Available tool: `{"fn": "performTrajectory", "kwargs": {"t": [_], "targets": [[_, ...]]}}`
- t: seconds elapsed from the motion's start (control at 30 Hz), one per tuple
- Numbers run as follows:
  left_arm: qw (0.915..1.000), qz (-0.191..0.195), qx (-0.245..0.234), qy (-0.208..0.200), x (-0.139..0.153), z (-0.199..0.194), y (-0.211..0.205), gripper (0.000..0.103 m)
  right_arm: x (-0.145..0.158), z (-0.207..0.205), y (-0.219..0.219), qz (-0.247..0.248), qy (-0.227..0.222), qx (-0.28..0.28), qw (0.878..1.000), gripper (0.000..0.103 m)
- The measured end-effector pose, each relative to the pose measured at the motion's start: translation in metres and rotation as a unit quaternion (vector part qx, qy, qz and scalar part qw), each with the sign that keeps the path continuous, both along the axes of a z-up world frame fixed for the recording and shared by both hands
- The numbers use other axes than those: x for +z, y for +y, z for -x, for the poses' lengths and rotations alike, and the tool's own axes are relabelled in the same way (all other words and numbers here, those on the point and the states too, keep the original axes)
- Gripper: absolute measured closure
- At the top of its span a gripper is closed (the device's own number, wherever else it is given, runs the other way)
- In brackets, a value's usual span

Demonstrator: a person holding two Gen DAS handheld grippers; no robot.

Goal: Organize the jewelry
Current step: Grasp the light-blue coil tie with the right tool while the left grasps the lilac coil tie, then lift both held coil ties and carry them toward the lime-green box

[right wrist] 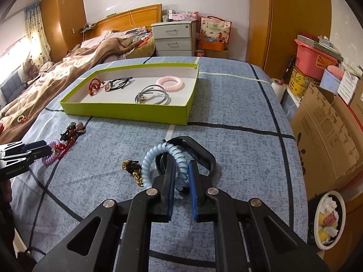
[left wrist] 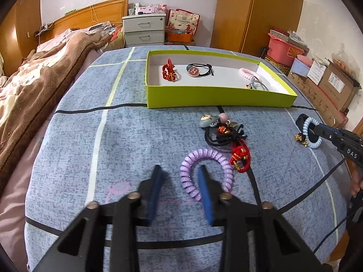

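A purple coil hair tie lies on the blue bedspread. My left gripper is open around one strand of it: the right finger stands inside the loop and the pads stay clear of the coil. My right gripper is shut on a light blue coil hair tie, pinched between its blue pads. That gripper also shows at the right of the left wrist view. Beyond both grippers sits the green tray, holding a red knot, a black charm tie, a pink coil and a grey tie.
A heap of black ties, a grey charm and a red knot bracelet lies right of the purple coil. A black tie with gold bells rests left of the blue coil. A brown blanket lies left, cardboard boxes right.
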State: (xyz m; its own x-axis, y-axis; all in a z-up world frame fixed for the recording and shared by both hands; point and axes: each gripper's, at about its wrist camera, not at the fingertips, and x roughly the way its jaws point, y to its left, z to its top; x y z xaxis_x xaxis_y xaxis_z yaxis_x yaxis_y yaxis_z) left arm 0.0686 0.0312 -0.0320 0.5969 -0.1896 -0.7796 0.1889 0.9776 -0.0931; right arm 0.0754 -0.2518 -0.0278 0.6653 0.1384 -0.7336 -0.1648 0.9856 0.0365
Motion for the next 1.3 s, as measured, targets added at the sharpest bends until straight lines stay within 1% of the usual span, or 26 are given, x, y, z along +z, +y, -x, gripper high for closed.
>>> {"fn": "performTrajectory", "kwargs": {"t": [0.07, 0.1, 0.23, 0.3, 0.4, 0.6, 0.77, 1.07, 1.17, 1.23, 1.3], "targets": [[1.0, -0.002, 0.005, -0.001, 0.0, 0.0, 0.002, 0.09, 0.001, 0.001, 0.001, -0.001, -0.003, 0.0, 1.0, 0.093], [1.0, -0.004, 0.004, -0.001, 0.0, 0.0, 0.002, 0.091, 0.001, 0.002, 0.001, -0.002, -0.004, 0.001, 1.0, 0.093], [1.0, -0.004, -0.004, -0.002, 0.0, 0.001, 0.002, 0.092, 0.002, 0.003, 0.001, -0.002, -0.007, 0.0, 1.0, 0.093], [0.9999, 0.011, -0.005, -0.001, 0.0, 0.002, 0.006, 0.092, 0.003, 0.003, 0.002, -0.003, -0.009, -0.001, 1.0, 0.093], [0.9998, 0.019, 0.002, -0.005, 0.001, 0.003, 0.012, 0.093, 0.005, 0.006, 0.0, -0.007, -0.014, -0.003, 1.0, 0.093], [0.9991, 0.039, 0.007, -0.017, 0.008, 0.008, 0.02, 0.093, 0.009, 0.009, 0.001, -0.026, -0.021, -0.006, 0.999, 0.093], [0.9987, 0.043, 0.012, -0.024, 0.013, 0.009, 0.024, 0.093, 0.013, 0.009, 0.002, -0.037, -0.027, -0.007, 0.999, 0.093], [0.9973, 0.064, 0.017, -0.031, 0.018, 0.01, 0.031, 0.093, 0.019, 0.011, 0.008, -0.062, -0.034, -0.002, 0.998, 0.093], [0.9984, 0.048, 0.021, -0.022, 0.014, 0.008, 0.032, 0.093, 0.019, 0.012, 0.012, -0.064, -0.034, 0.001, 0.997, 0.093], [0.9987, 0.045, 0.023, -0.007, 0.009, 0.006, 0.033, 0.093, 0.02, 0.013, 0.015, -0.066, -0.035, 0.004, 0.997, 0.093], [0.9988, 0.042, 0.026, -0.002, 0.005, 0.006, 0.034, 0.09, 0.02, 0.014, 0.018, -0.065, -0.036, 0.008, 0.997, 0.093]]}}
